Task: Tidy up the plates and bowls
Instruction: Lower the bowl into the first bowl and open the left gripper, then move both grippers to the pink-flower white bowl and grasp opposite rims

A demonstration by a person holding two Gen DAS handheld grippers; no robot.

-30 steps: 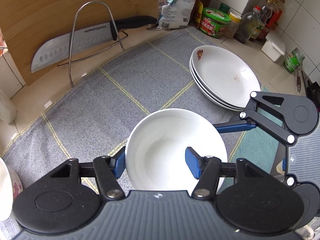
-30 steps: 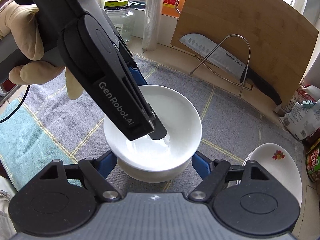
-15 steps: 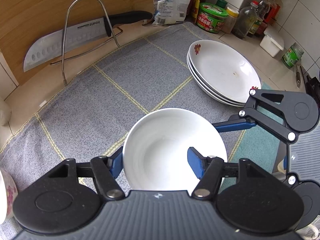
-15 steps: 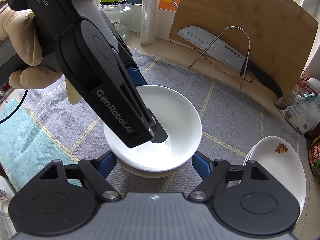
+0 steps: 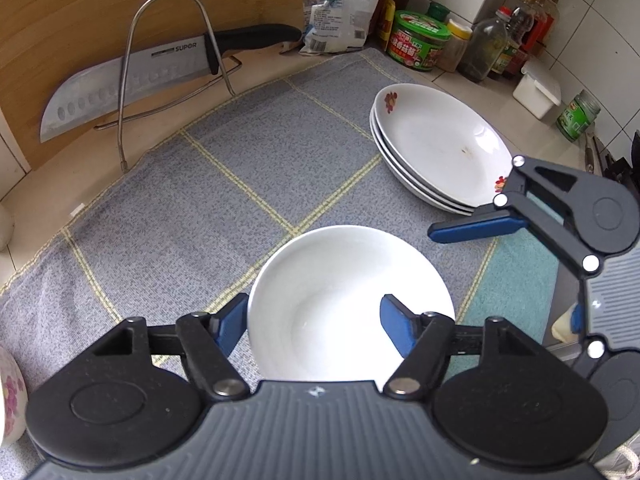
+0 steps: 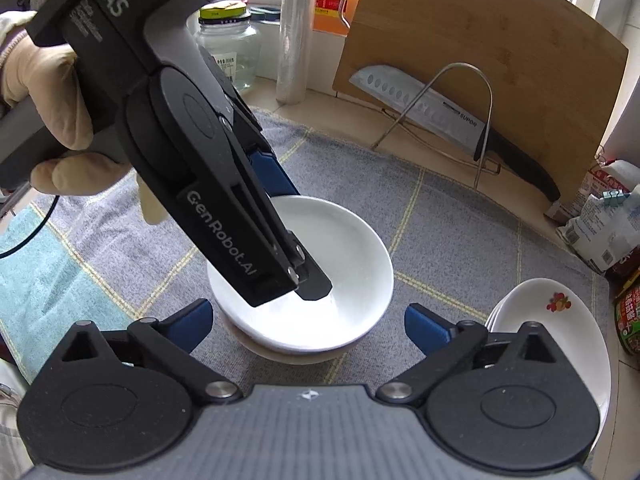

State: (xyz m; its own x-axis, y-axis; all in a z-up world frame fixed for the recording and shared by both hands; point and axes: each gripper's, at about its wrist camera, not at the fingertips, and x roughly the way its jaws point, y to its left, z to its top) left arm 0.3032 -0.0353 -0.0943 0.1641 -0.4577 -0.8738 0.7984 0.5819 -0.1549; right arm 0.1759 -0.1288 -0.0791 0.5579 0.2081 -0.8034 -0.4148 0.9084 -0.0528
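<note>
White bowl [image 5: 348, 304] sits low in the centre of both wrist views on the grey checked cloth [image 5: 208, 216]. Left gripper [image 5: 314, 320] straddles the bowl's near rim, one finger inside, one outside; its jaws have just been opening and the pads no longer press. Right gripper [image 6: 308, 320] has just sprung wide, fingers clear either side. Stacked plates [image 5: 436, 148] lie at right.

we've got a plain white bowl [image 5: 340, 300] sitting upright on the grey checked cloth [image 5: 200, 208], three shallow white plates [image 5: 436, 144] with little flower prints stacked nearby on the same cloth
</note>
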